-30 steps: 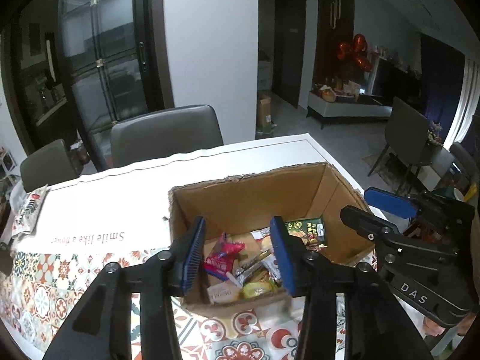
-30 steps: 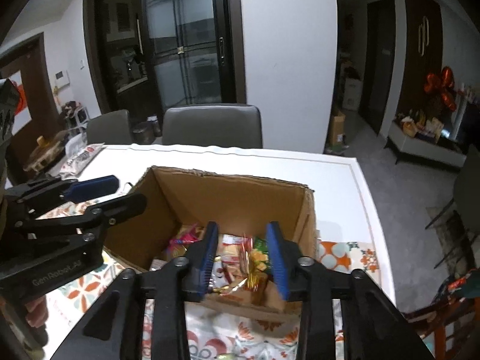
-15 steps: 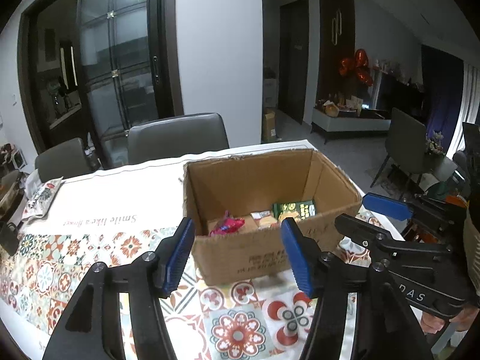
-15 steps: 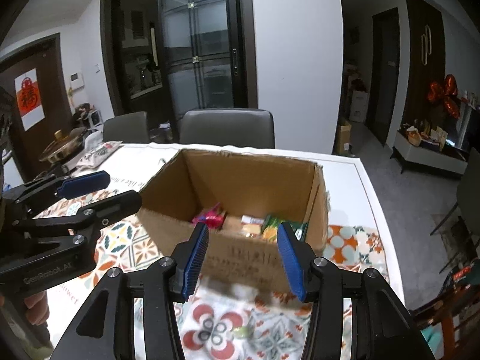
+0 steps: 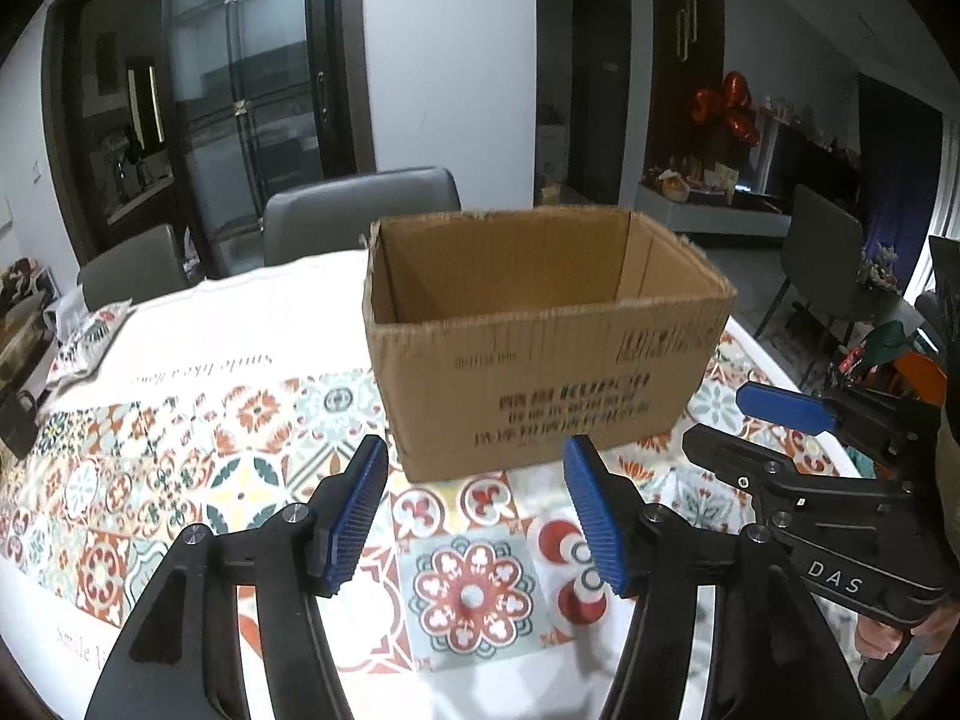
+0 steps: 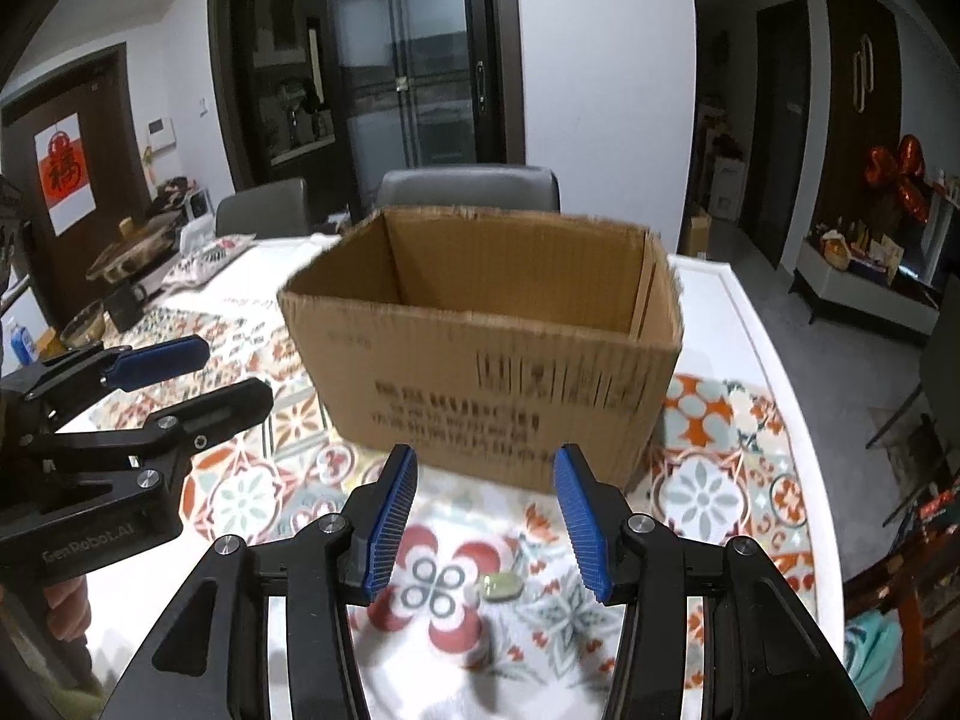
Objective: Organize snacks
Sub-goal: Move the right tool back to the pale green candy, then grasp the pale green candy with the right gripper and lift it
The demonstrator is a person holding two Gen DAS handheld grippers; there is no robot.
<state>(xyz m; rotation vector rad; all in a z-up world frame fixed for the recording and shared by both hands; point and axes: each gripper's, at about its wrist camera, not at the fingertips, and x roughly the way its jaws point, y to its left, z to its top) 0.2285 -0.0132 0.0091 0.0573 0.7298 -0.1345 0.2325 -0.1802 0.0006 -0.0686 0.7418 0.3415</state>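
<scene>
Fingers (image 5: pixel 354 510) of both grippers stand spread and empty, low over the patterned bench (image 5: pixel 180 480), facing the brown cardboard box (image 5: pixel 540 354), evidently clear of its contents.

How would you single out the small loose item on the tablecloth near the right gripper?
Start at the cardboard box on the patterned tablecloth. In front of its near wall, between the right gripper's open fingers, lies a small pale green wrapped piece. It is the only loose item there.

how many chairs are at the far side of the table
2: one chair right behind the cardboard box, another chair left of it at the table. More may be hidden.
</scene>
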